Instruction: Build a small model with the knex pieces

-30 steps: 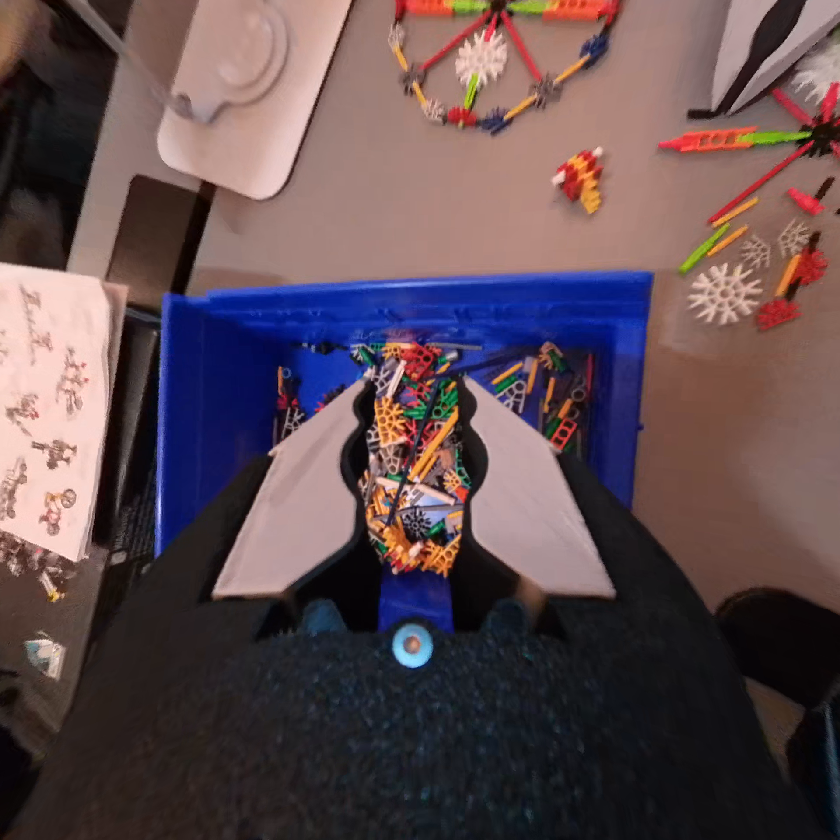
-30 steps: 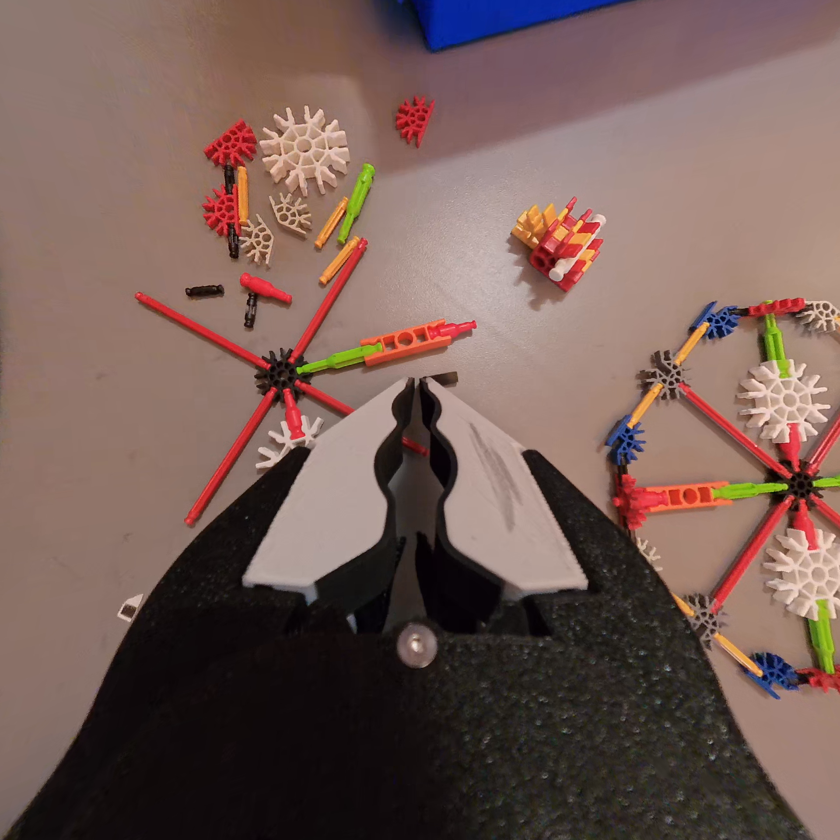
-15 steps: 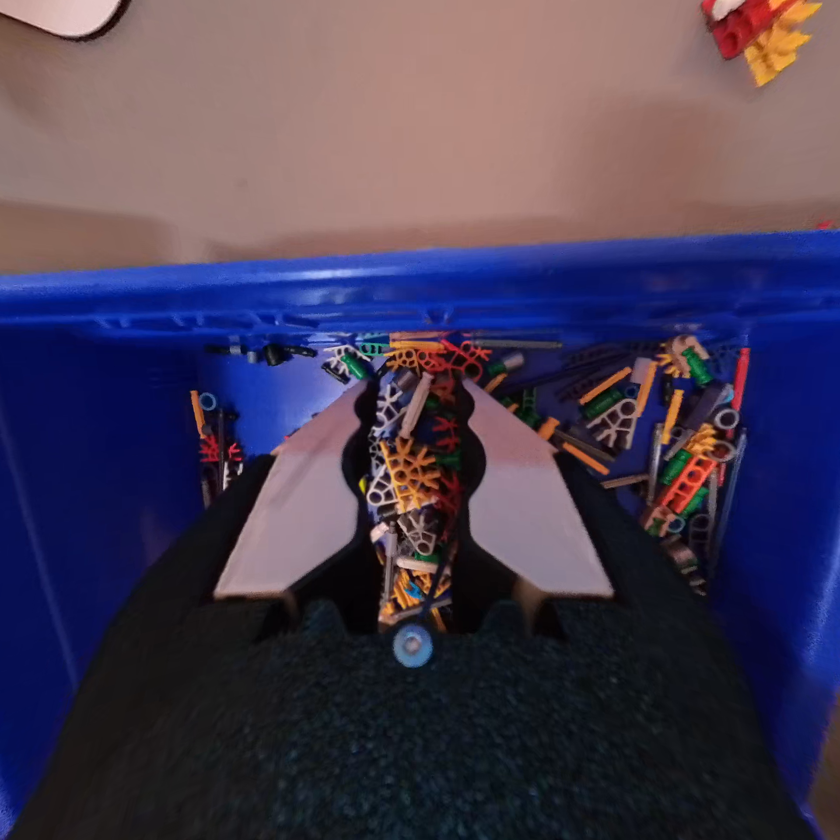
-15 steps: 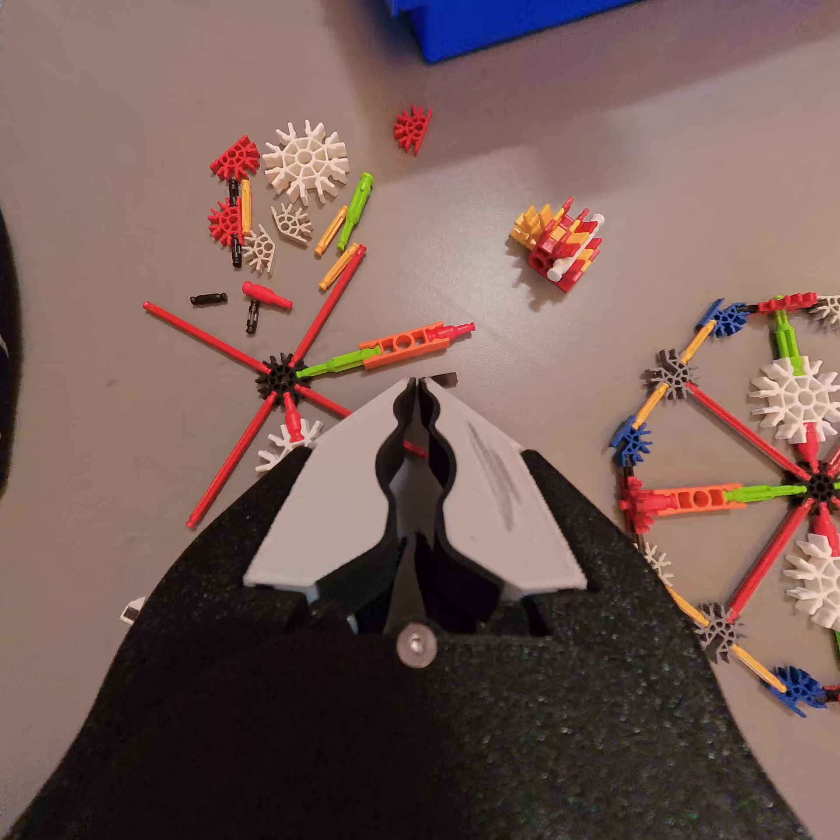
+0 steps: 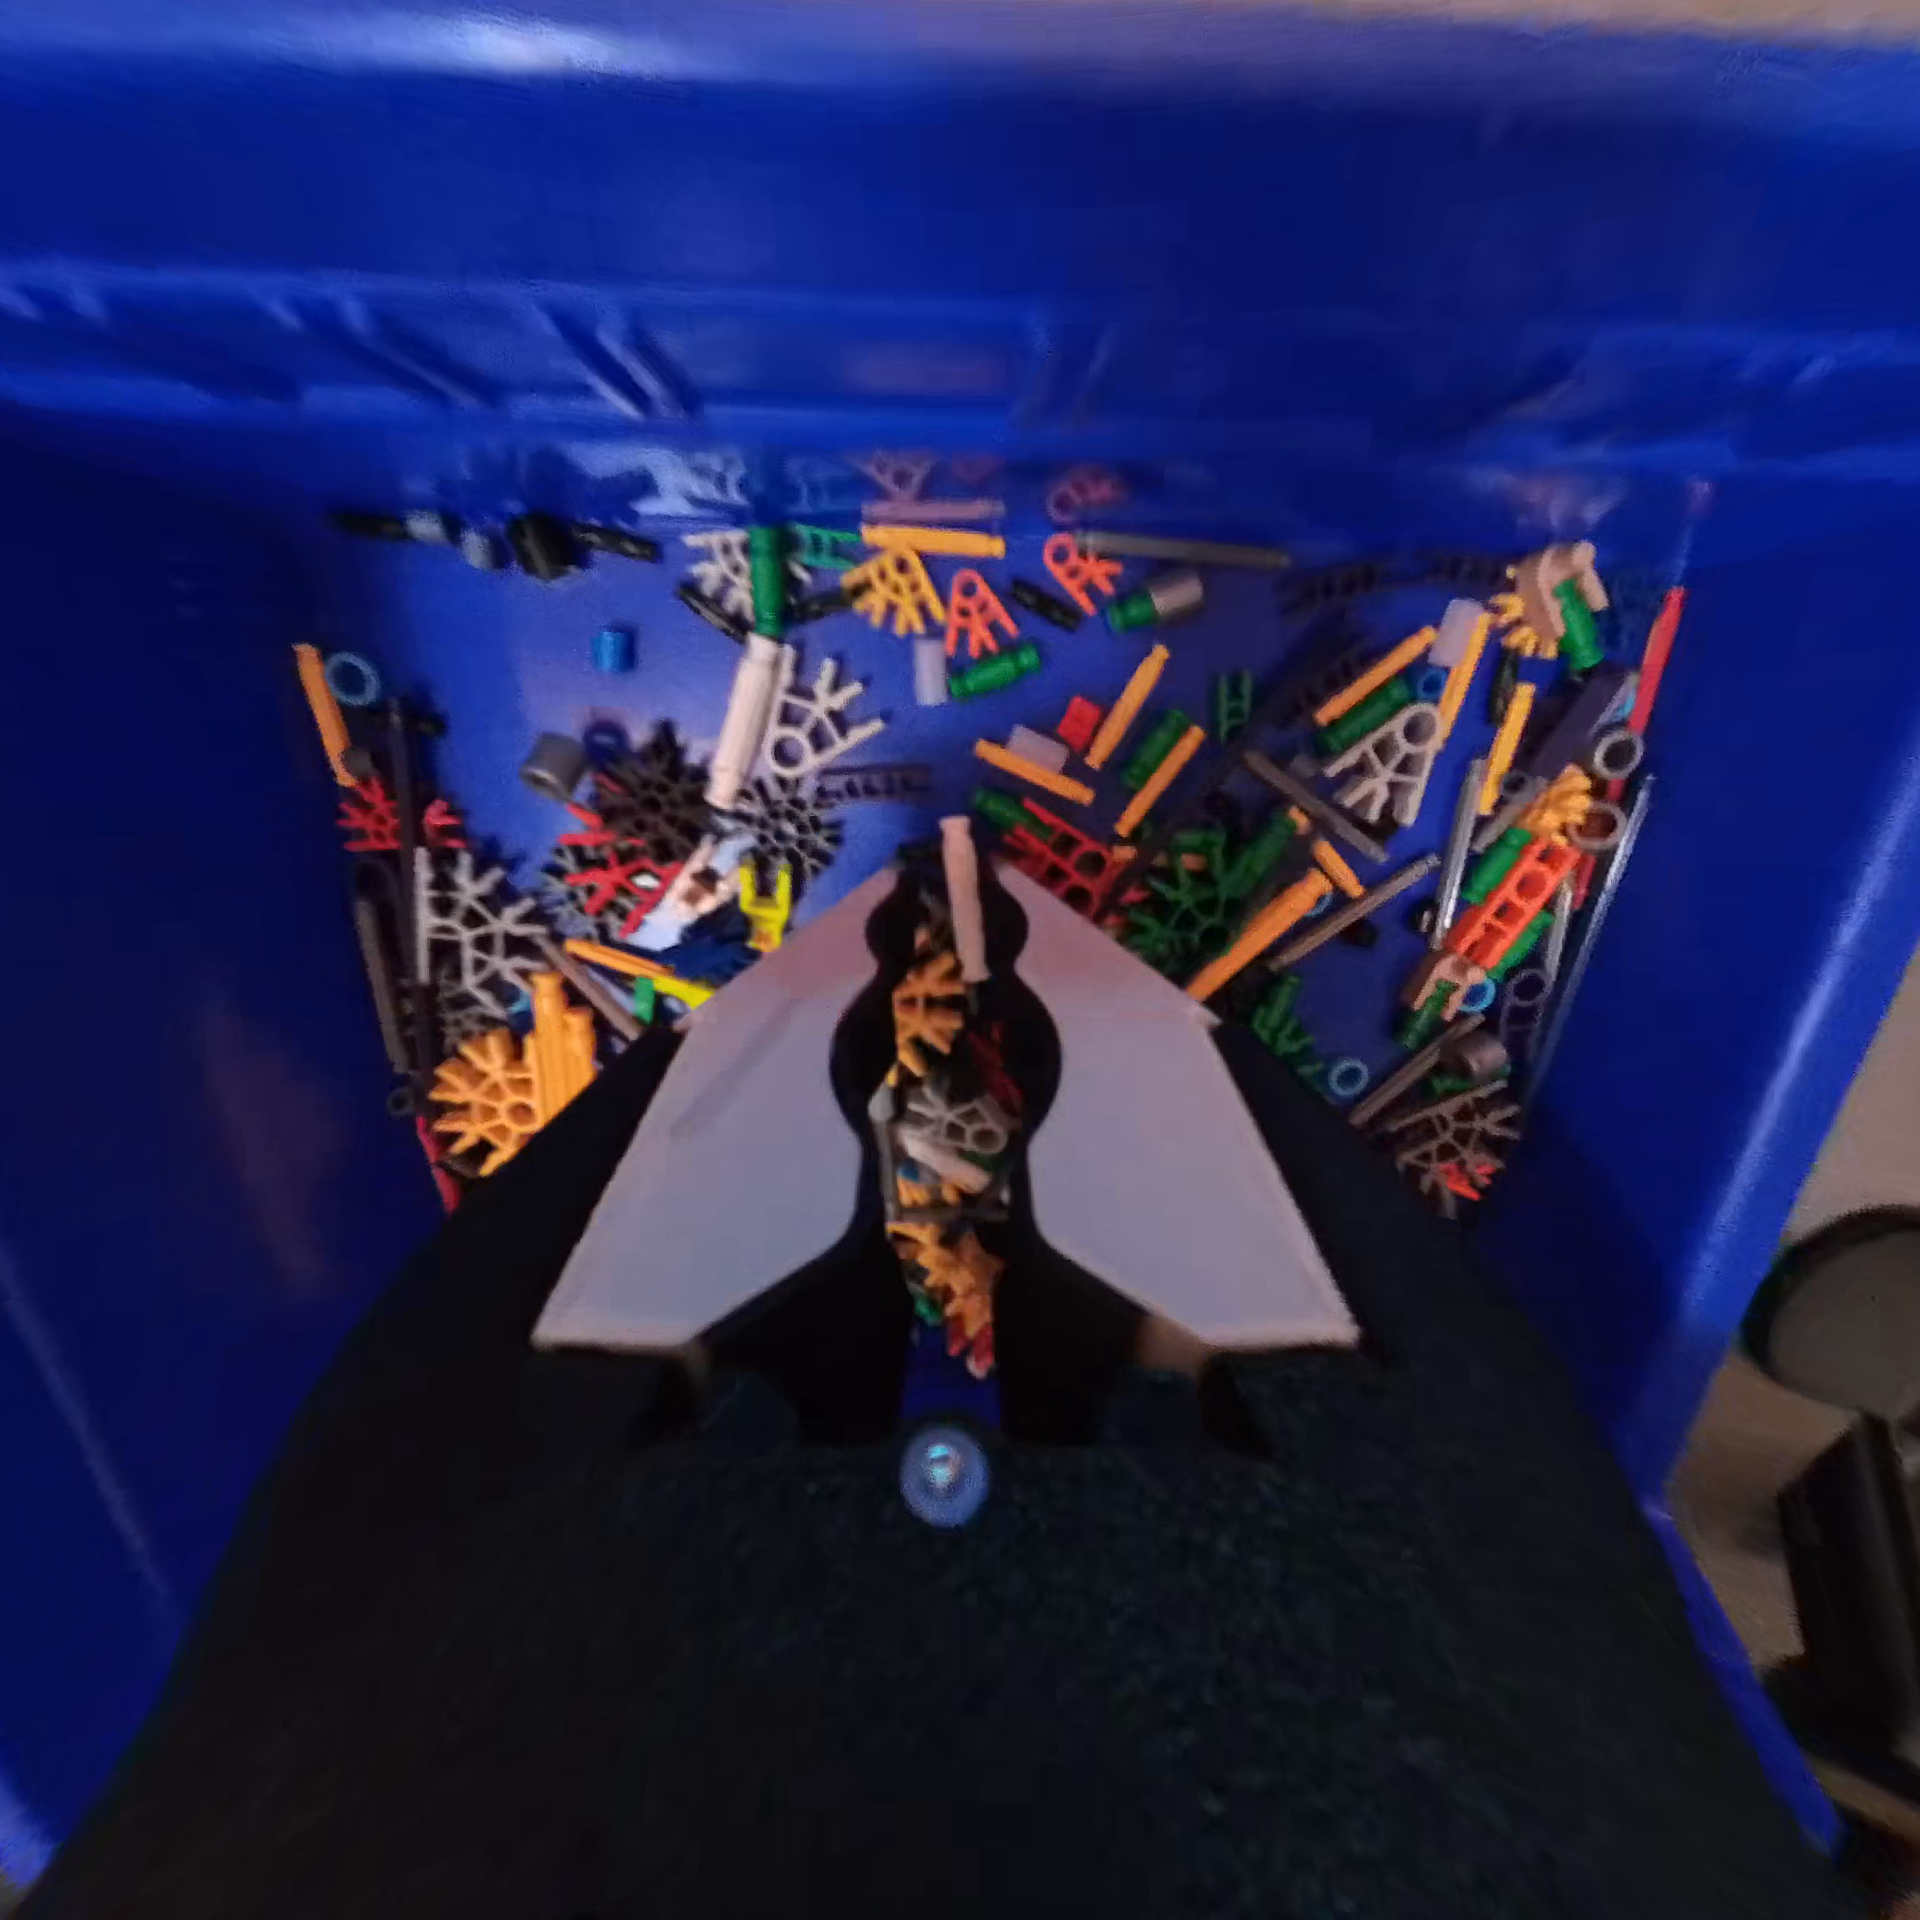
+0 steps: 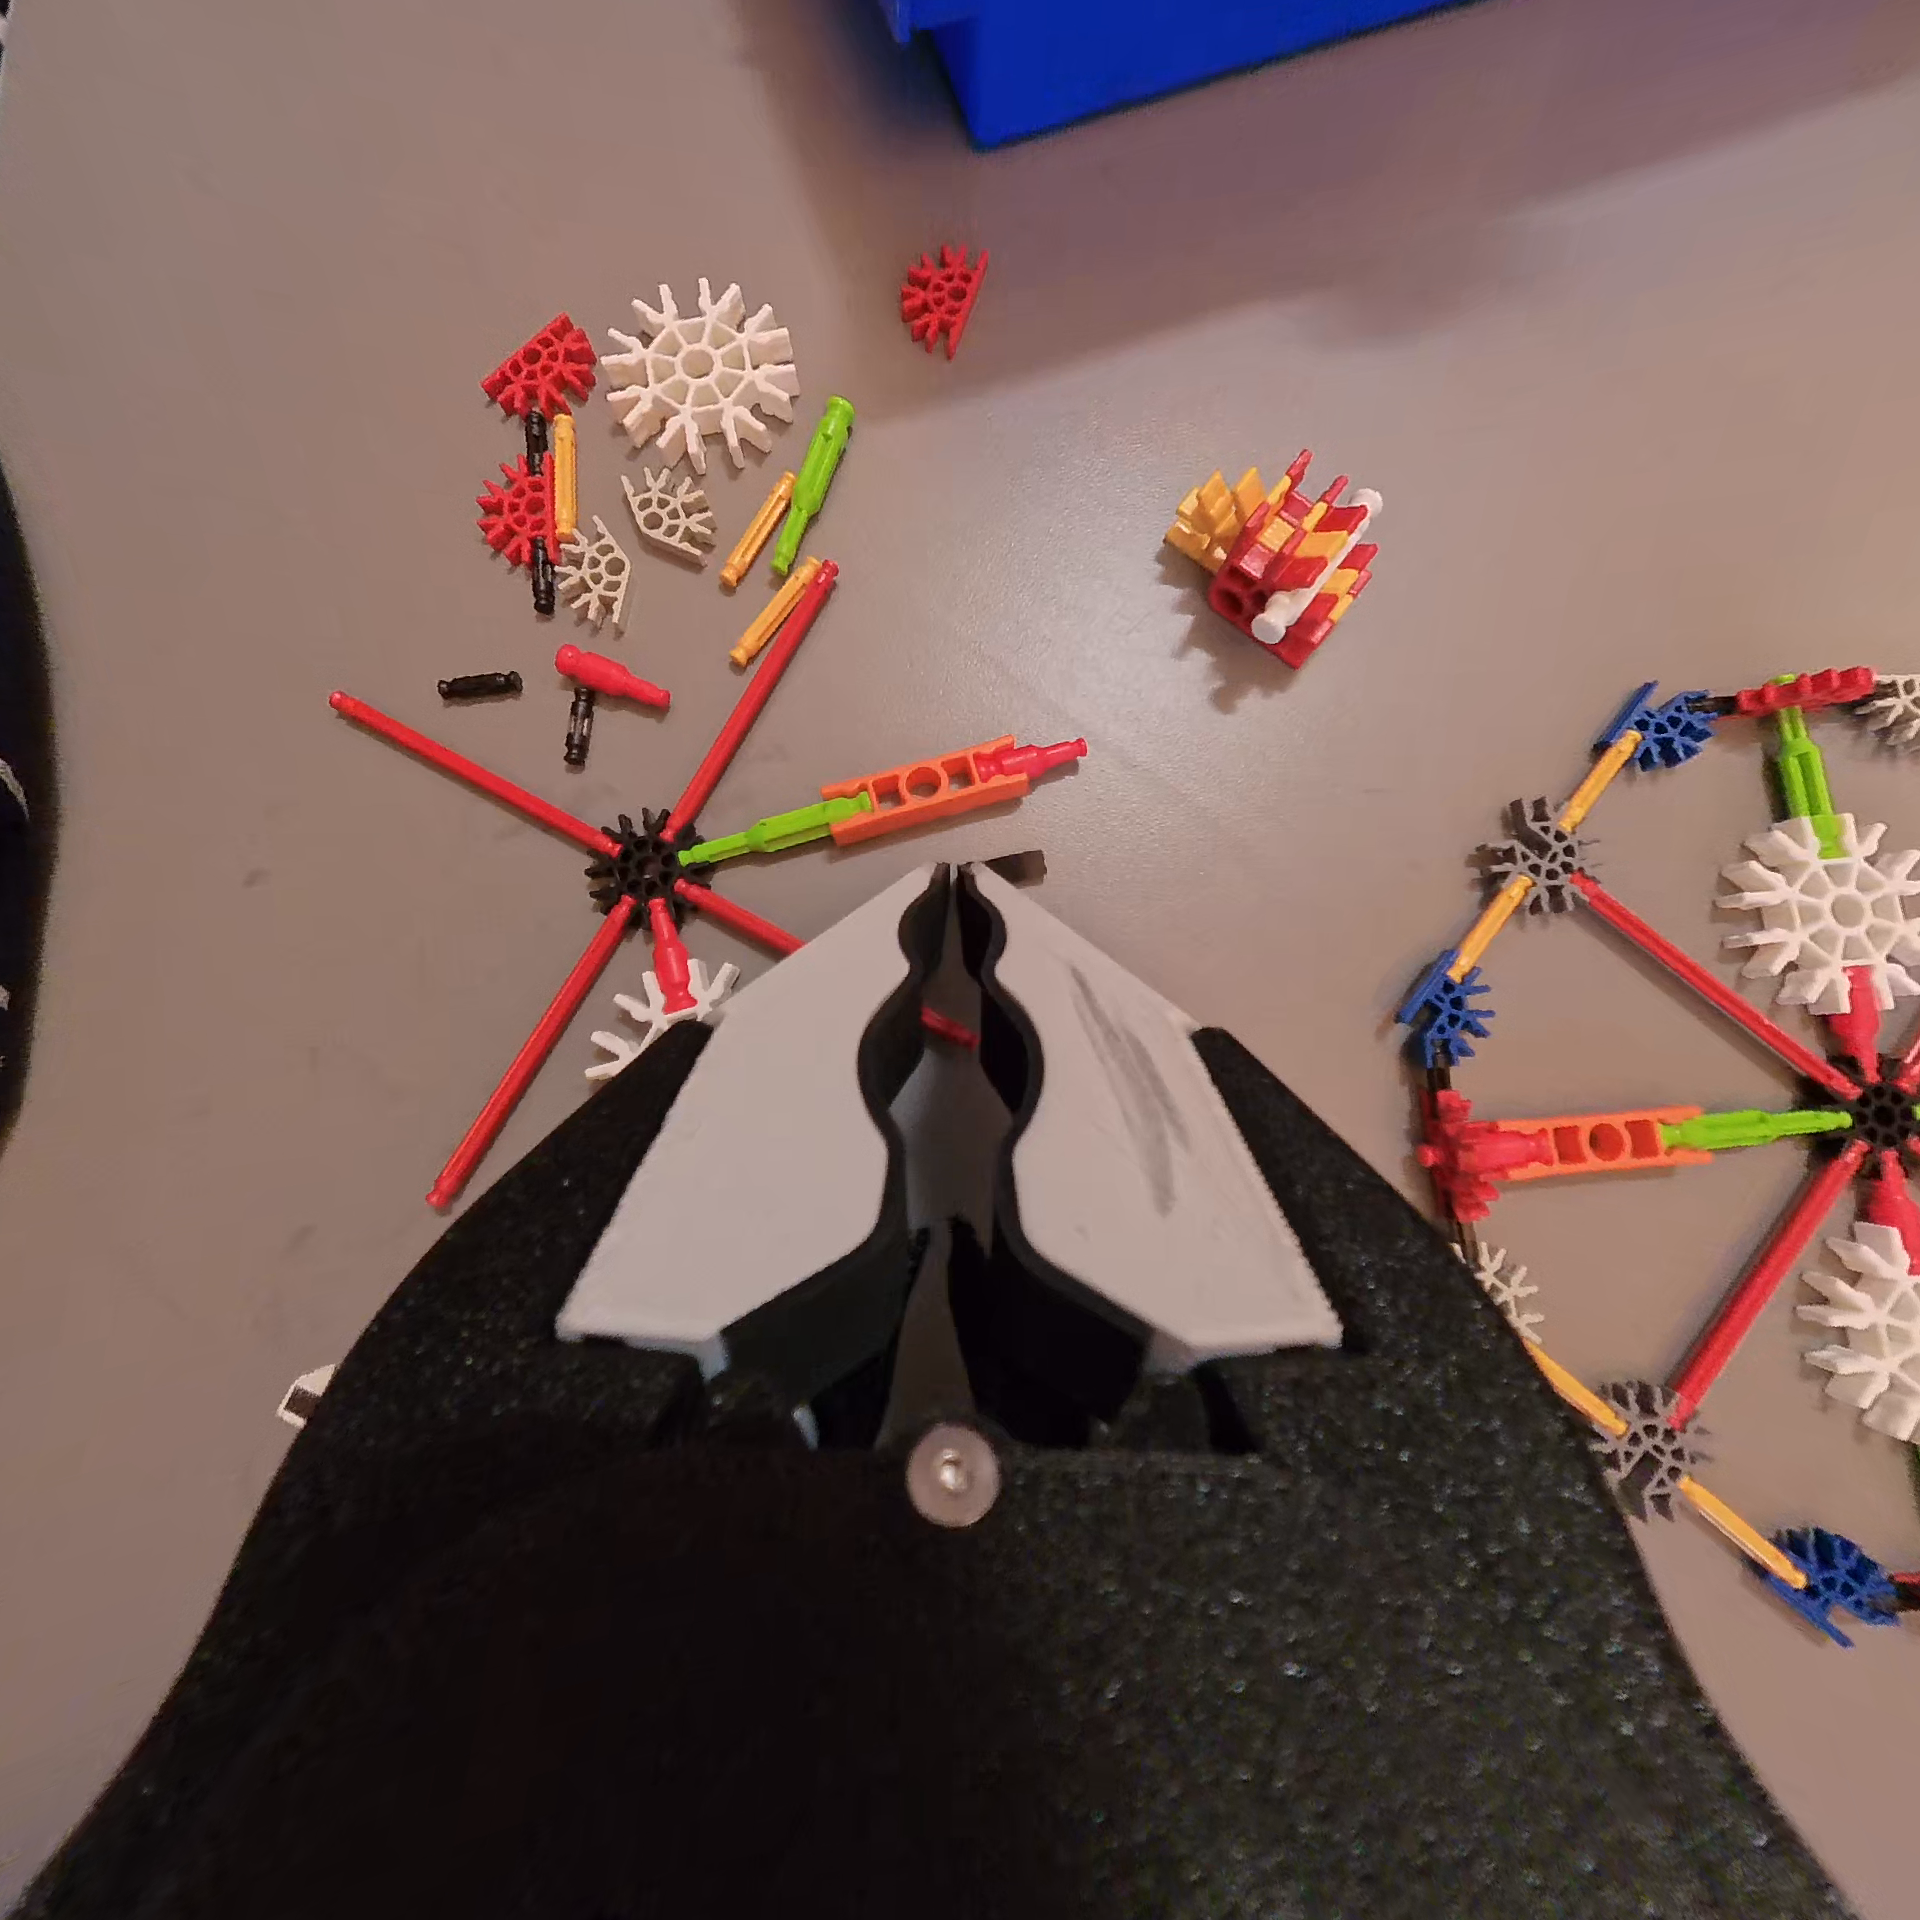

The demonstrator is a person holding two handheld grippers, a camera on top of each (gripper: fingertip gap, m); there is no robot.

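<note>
Left hand-held gripper (image 5: 951, 883) pinches a beige rod (image 5: 961, 894) inside the blue bin's (image 5: 935, 312) walls — right hand-held gripper (image 6: 951, 868) clenched empty.

The left tongs (image 5: 951, 883), nearly closed, grip a short beige plastic rod (image 5: 961, 899) above the mixed plastic construction pieces (image 5: 1174, 769) in the deep blue plastic bin (image 5: 935, 343). The right tongs (image 6: 954, 871), fingertips together, pinch a small black connector piece (image 6: 1016, 864) just beside the red-spoked black hub assembly (image 6: 642, 868) on the grey bench (image 6: 1195, 343).
</note>
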